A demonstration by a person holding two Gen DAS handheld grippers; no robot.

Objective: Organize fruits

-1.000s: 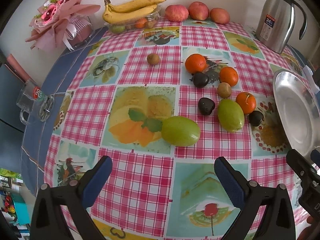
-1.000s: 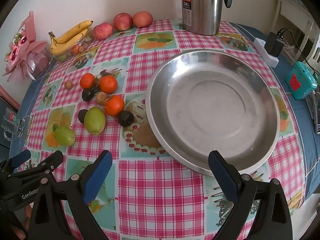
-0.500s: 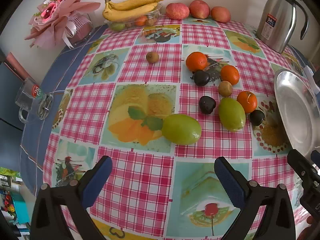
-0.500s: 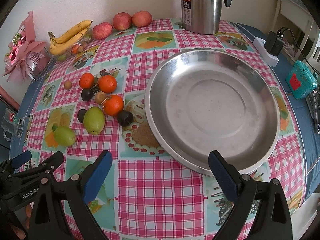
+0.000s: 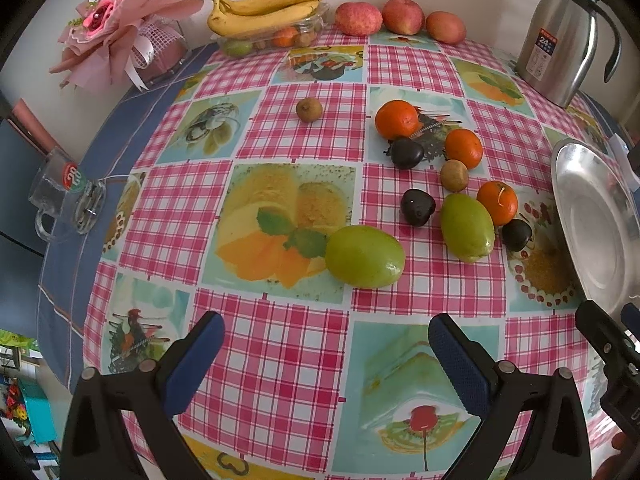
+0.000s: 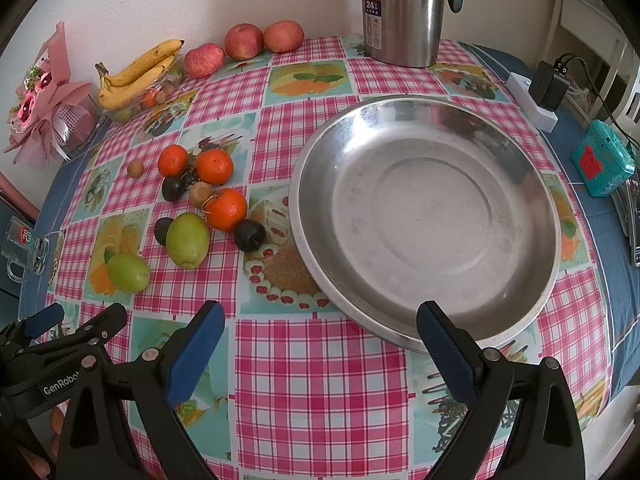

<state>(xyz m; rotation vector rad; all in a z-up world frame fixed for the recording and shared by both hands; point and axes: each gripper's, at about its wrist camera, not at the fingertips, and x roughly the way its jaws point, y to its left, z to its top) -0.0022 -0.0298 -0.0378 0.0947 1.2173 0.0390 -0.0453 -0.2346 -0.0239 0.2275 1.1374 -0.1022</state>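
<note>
Ten loose fruits: scattered on the pink checked tablecloth [image 5: 304,344], left of the wide stainless-steel dish [image 6: 424,216]; none in the dish yet.
Count, green: two oval green fruits, nearer one [image 5: 365,256], farther one [image 5: 466,227].
Count, orange: three round tangerines [image 5: 397,119].
Count, dark: three dark purple plums [image 5: 417,207].
Count, brown: two small brown longans; one [image 5: 309,109] lies well apart from the cluster.
Left gripper [image 5: 326,354]: jaws wide apart, empty, hanging just short of the nearer green fruit.
Right gripper [image 6: 318,344]: jaws wide apart, empty, at the dish's near rim.
Step, judged: first pick, nearer green fruit.
Method: centre the pads across its short axis; it is smooth and will likely roll, so close gently.
Background: banana bunch [image 5: 268,8], three red apples [image 5: 402,16], steel thermos jug [image 6: 402,12].
</note>
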